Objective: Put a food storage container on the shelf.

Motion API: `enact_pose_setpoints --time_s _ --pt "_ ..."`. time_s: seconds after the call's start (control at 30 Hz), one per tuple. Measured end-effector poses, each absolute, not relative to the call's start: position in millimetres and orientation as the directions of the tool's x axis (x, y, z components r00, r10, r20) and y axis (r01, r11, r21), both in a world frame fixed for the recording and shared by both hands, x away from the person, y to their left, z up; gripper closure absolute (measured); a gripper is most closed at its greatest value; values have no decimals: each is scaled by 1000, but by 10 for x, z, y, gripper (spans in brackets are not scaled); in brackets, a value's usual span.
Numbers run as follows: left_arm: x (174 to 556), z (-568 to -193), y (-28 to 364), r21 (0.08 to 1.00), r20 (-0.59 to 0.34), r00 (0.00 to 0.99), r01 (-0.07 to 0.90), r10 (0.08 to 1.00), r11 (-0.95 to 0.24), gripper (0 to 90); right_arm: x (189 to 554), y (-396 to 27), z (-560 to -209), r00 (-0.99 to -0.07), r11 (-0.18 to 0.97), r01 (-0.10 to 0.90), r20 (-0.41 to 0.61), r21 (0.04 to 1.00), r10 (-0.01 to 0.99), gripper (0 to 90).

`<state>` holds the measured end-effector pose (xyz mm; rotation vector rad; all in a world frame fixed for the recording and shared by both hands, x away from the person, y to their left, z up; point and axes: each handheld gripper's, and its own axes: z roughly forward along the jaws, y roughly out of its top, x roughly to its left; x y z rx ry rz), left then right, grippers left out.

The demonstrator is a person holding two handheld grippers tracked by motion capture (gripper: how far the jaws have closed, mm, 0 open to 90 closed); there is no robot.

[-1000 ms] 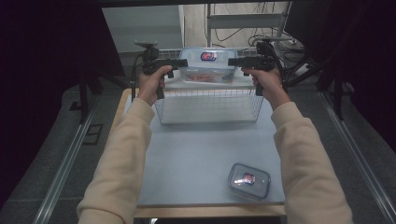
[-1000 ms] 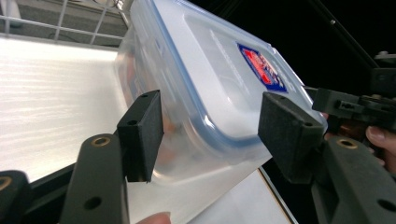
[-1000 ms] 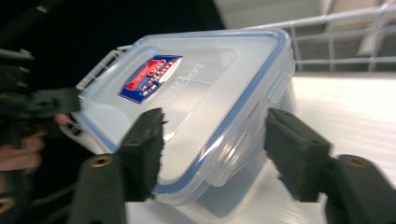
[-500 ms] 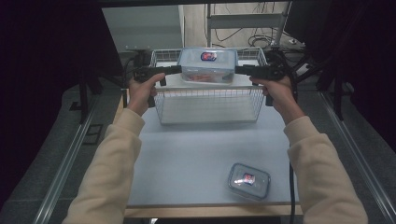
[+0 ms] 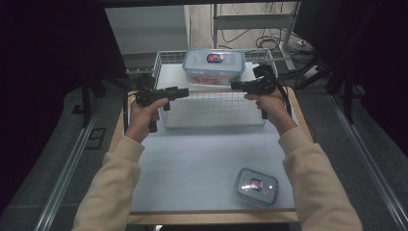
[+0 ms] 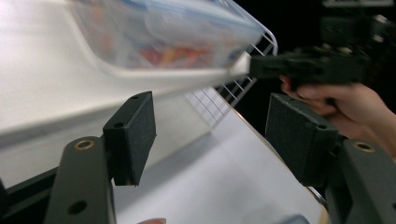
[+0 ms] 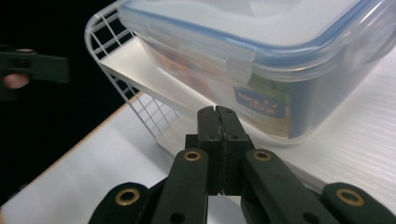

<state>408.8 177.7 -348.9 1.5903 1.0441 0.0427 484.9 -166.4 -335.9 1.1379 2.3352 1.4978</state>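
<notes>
The right hand-held gripper [image 5: 235, 86] is seen with its jaws pressed fully together, nothing between them; they have just been closing. In the right gripper view its closed tips [image 7: 217, 114] are pointed at the near lower side of the large lidded container [image 7: 261, 60], just short of it, not touching as far as can be told. The left hand-held gripper [image 5: 185, 91] is held with jaws spread wide and empty; they have just been opening. Its two pads [image 6: 135, 130] are seen apart in the left gripper view, with bare white surface between them.

The large lidded container [image 5: 214, 66] is taken as landmark: clear plastic, blue-edged lid, a red label on top, colourful contents blurred inside. It is set on the raised white shelf of the wire basket [image 5: 163, 60], toward the basket's far side. The right hand-held gripper is placed at its right front corner, the left hand-held gripper at its left front, slightly further off. Both are held level, pointed inward toward each other in front of the container.

Well nearer than the container, toward the desk's [image 5: 192, 159] front right, a small lidded container [image 5: 256, 186] is laid flat, apart from both hands.
</notes>
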Motion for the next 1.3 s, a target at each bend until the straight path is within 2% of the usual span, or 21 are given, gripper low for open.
enact_pose_setpoints --time_s 0.37,0.77,1.3 --pt "3923 -3750 1798 808 -495 603 585 626 75 322 4999 -1651 -3369 -658 158 528 285 834 697 892" --pt "3882 -3787 1802 803 -500 605 592 620 70 320 5055 -1745 -3377 -630 129 543 300 830 716 892" --pt "3799 -3970 1760 792 -513 604 607 610 64 319 4687 -1950 -3454 -688 151 535 325 831 649 892"
